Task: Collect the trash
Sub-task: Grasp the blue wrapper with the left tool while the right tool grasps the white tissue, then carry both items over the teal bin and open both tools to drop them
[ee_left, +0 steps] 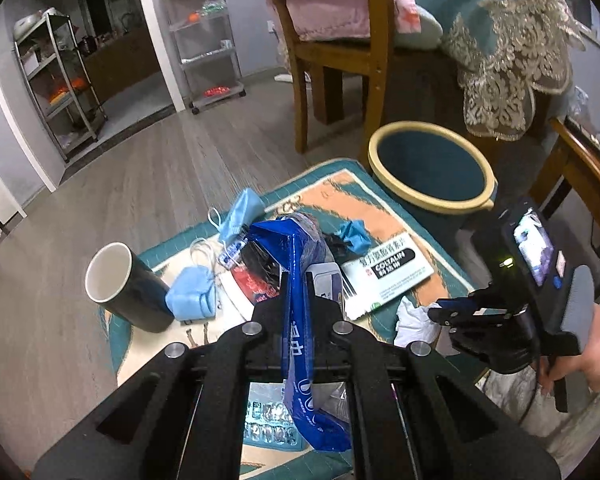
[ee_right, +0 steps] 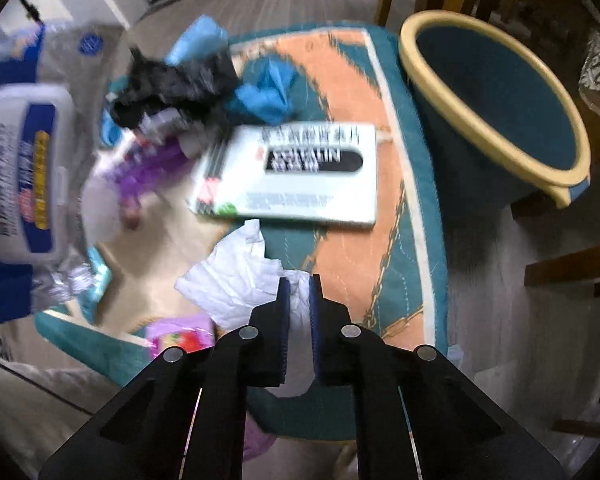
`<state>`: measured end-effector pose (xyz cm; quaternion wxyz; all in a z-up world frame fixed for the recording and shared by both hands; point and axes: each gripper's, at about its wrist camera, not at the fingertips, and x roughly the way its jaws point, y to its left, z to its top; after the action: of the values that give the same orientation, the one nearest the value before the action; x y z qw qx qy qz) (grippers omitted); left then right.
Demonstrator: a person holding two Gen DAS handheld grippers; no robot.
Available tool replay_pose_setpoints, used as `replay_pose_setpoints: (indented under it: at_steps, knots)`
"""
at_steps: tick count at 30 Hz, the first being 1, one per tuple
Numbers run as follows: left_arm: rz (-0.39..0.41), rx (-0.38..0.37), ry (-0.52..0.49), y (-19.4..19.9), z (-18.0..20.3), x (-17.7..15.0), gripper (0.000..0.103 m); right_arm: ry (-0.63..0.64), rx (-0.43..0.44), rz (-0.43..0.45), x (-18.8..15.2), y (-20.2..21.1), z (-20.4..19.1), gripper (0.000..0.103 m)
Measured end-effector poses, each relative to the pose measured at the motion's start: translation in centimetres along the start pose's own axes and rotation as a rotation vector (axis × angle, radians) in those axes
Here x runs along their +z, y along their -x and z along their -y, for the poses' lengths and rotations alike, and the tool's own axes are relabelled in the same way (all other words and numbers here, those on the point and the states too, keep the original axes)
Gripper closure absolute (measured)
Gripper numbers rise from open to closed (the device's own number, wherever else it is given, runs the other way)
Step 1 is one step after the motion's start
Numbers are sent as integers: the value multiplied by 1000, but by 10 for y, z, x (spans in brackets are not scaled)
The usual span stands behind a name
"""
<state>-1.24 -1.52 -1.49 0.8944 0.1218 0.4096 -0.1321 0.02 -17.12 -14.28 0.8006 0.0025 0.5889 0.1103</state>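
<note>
My left gripper (ee_left: 298,300) is shut on a blue wet-wipes packet (ee_left: 300,280) and holds it above the rug; the packet also shows at the left of the right wrist view (ee_right: 20,176). My right gripper (ee_right: 299,284) is nearly closed around a crumpled white tissue (ee_right: 240,280), which also shows in the left wrist view (ee_left: 414,320). The teal trash bin (ee_left: 432,166) with a cream rim stands at the rug's far right corner (ee_right: 496,92). A white medicine box (ee_right: 296,176), blue masks (ee_left: 192,292) and a black bag (ee_right: 172,84) lie on the rug.
A dark cup with a white inside (ee_left: 124,284) lies on its side at the rug's left. A wooden chair (ee_left: 332,60) and a lace-covered table (ee_left: 512,52) stand behind the bin. Metal shelves (ee_left: 208,36) stand far back on the wood floor. A pink wrapper (ee_right: 180,336) lies near me.
</note>
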Motion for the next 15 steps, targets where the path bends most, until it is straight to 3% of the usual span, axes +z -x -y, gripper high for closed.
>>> replay_pose_setpoints:
  at_steps: [7, 11, 15]
  knots:
    - [88, -10, 53, 20, -10, 16, 99, -43, 71, 181, 29, 67, 11, 92]
    - [147, -5, 78, 30, -11, 32, 99, -39, 67, 309, 49, 109, 24, 92]
    - [195, 0, 40, 30, 2, 56, 99, -78, 23, 426, 74, 144, 61, 92]
